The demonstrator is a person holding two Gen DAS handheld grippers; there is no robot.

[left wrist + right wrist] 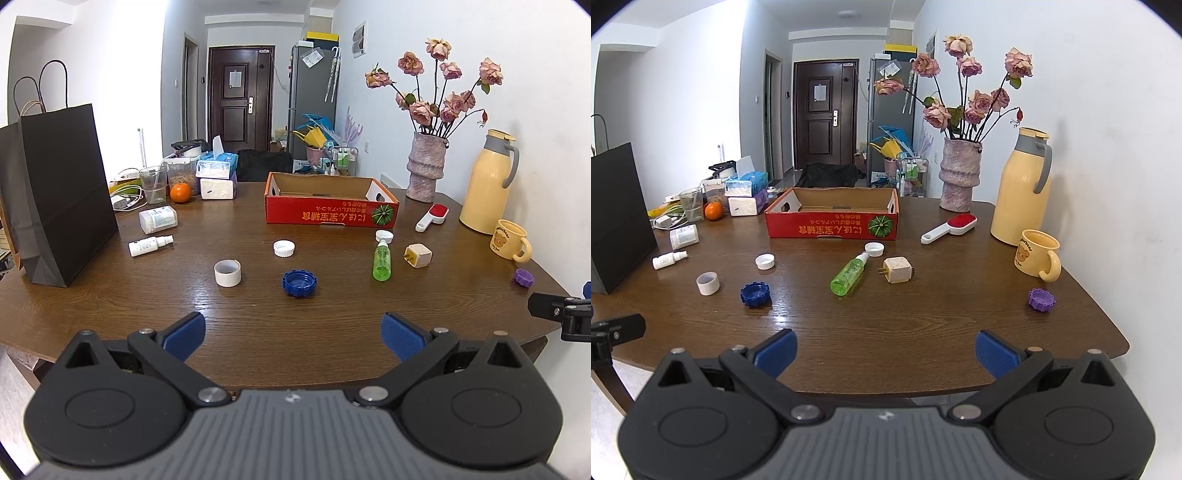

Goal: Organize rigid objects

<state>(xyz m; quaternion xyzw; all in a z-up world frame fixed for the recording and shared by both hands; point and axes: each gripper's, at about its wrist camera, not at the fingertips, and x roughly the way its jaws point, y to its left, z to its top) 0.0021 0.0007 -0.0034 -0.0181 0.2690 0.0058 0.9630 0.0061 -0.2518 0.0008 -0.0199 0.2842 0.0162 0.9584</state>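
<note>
Wooden tabletop (258, 302) before us carries scattered caps, a green spray bottle (382, 261) and a red cardboard box (328, 214), while both our left claw (291, 334) and right claw (884, 352) hover spread and empty.

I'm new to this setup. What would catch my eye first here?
Probably the red cardboard box, open and empty at the middle of the wooden table. Then the dried pink roses in a vase by the right wall, beside a yellow thermos. Small caps and bottles lie scattered before the box.

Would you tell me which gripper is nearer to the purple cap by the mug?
Right. The purple cap lies just ahead-right of the open right gripper; from the open left gripper it sits far off to the right.
</note>
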